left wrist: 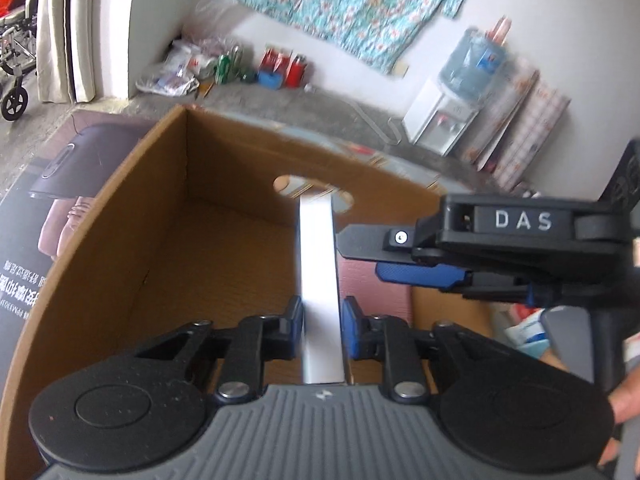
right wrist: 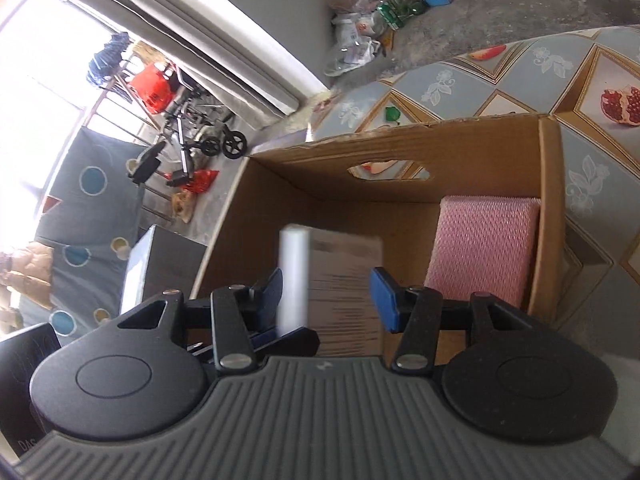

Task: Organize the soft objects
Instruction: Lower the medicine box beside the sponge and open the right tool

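My left gripper (left wrist: pixel 322 326) is shut on the edge of a flat white foam sheet (left wrist: pixel 319 280) and holds it upright over the open brown cardboard box (left wrist: pixel 132 216). The same sheet shows in the right wrist view (right wrist: pixel 344 280), edge-on at its white rim. My right gripper (right wrist: pixel 328 292) is open, its jaws on either side of the sheet, not pressing it; it shows in the left wrist view (left wrist: pixel 384 248) coming in from the right. A pink foam pad (right wrist: pixel 482 248) stands inside the box against its right wall.
The box sits on a table with a fruit-pattern cloth (right wrist: pixel 520 76). A dark printed carton (left wrist: pixel 48 216) lies left of the box. A water dispenser (left wrist: pixel 448 116), bags and bottles (left wrist: pixel 224 64) stand along the far wall. A wheelchair (right wrist: pixel 204 132) is by the window.
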Available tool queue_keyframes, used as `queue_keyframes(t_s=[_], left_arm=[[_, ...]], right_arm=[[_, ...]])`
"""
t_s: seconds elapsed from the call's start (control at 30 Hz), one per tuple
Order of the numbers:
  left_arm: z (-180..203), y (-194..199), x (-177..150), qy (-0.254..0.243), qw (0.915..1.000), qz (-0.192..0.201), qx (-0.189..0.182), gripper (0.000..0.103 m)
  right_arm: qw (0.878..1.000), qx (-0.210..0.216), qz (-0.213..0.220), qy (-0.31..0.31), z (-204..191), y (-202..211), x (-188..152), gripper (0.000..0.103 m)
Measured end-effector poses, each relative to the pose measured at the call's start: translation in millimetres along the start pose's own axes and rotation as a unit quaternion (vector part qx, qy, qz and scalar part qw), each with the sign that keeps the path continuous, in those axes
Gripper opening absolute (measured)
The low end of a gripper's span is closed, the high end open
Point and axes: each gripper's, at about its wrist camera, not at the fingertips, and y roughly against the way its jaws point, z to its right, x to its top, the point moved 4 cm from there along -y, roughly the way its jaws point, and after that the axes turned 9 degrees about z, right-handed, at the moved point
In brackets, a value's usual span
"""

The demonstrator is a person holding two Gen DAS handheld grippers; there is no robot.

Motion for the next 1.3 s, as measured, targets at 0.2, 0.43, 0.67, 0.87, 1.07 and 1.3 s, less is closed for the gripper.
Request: queue_keyframes(t_s=[0.2,0.43,0.67,0.87,1.07,1.3], left_arm=[[-6,-28,8,-0.011,0.9996,-0.004,0.026,0.022],[-13,-23,-1,-0.015,0.9979,-0.016,0.061,0.03],[-27,-16,-8,0.03,0.9965,-0.045,0.064,0.046],[-24,-21,-19,0.009,0.9939,-0.076,0.08,0.056],[-29,-39,-27,0.031,0.9916,-0.095,0.082,0.074],[-24,-58,-38,-0.006,0.9885,-0.115,0.099,0.075]], right_arm=[[1.0,-0.004,0.01,0.006,9,-6,5,0.049],[0.999,0.01,0.046,0.026,8,28,11,0.049],[0.997,0.028,0.056,0.041,-1,62,3,0.049],[0.996,0.049,0.064,0.04,-1,91,-16,0.049],[0.994,0.059,0.075,0.053,0,121,-42,0.05],[0.991,0.059,0.087,0.085,-2,143,-62,0.05]])
